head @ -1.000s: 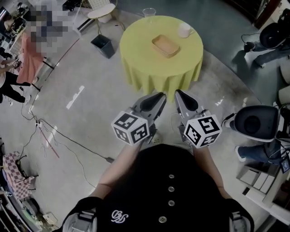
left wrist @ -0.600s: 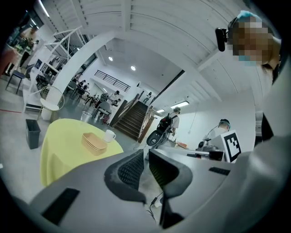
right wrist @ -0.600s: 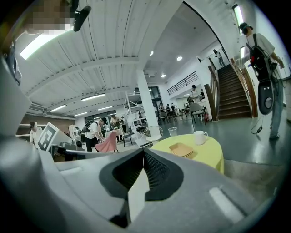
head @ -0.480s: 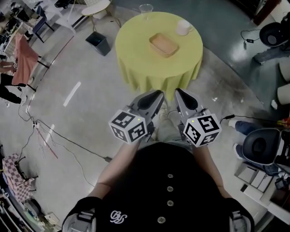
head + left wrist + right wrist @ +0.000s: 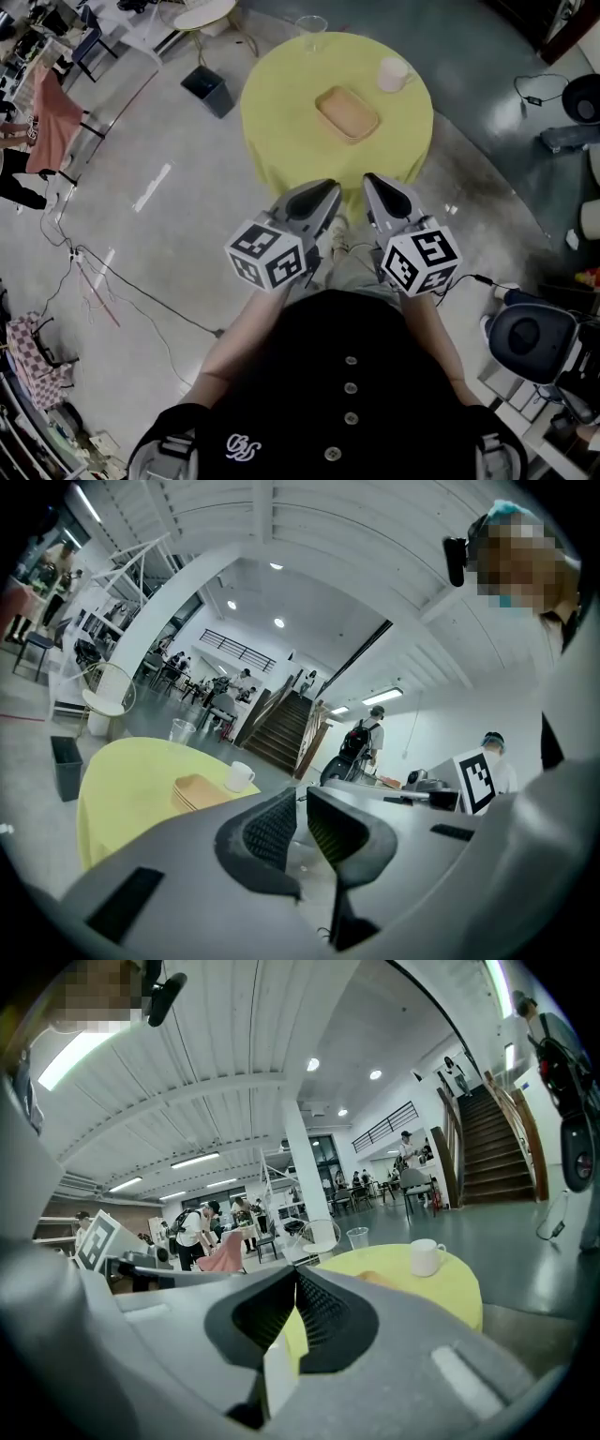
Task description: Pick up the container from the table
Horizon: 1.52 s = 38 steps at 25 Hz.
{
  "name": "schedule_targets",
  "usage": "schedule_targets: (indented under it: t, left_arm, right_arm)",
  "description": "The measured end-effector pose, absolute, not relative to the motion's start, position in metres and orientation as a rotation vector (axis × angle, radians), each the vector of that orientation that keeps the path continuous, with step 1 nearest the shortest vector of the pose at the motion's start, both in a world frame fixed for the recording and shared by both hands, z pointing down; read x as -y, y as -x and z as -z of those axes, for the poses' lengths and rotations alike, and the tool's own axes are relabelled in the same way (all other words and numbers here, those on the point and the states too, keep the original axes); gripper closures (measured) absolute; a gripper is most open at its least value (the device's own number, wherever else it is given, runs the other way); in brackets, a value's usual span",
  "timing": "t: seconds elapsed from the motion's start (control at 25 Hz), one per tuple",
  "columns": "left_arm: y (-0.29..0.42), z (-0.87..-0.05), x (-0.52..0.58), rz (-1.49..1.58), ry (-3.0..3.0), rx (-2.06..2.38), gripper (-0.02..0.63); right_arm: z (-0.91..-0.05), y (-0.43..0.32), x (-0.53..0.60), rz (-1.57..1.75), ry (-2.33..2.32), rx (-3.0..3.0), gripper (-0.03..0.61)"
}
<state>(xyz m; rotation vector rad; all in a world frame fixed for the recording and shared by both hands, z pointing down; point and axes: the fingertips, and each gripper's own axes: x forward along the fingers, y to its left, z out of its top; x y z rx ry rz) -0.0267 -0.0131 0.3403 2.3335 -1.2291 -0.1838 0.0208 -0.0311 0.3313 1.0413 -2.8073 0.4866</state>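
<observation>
A grey concrete floor [image 5: 169, 244] fills most of the head view. On it stands a round surface [image 5: 281, 131] draped to the floor in a yellow cloth. At the bottom of that view is the person's dark buttoned shirt [image 5: 337, 375], with both forearms reaching forward.

The left gripper [image 5: 332, 186] and the right gripper [image 5: 367, 178] are held side by side, near each other and pointing at the surface. In the head view their tips reach the near hem of the cloth. Each gripper view shows its own jaws brought together with nothing between them, both for the left gripper [image 5: 302, 794] and the right gripper [image 5: 293, 1271].

A dark bin [image 5: 208, 91] sits on the floor left of the surface. The container [image 5: 347, 112], a shallow tan tray, lies near the middle of the cloth, well apart from both grippers. A white mug [image 5: 393, 73] stands beyond it to the right. A clear plastic cup [image 5: 311, 31] stands at the far edge.
</observation>
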Motion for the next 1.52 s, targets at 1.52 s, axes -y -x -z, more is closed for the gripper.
schedule_targets:
  t: [1.52]
  left_arm:
    - [0.04,-0.345,0.227,0.23,-2.176,1.404,0.571]
  right_arm:
    - [-0.338,-0.011,0.251,-0.508,-0.806,2.829,0.574]
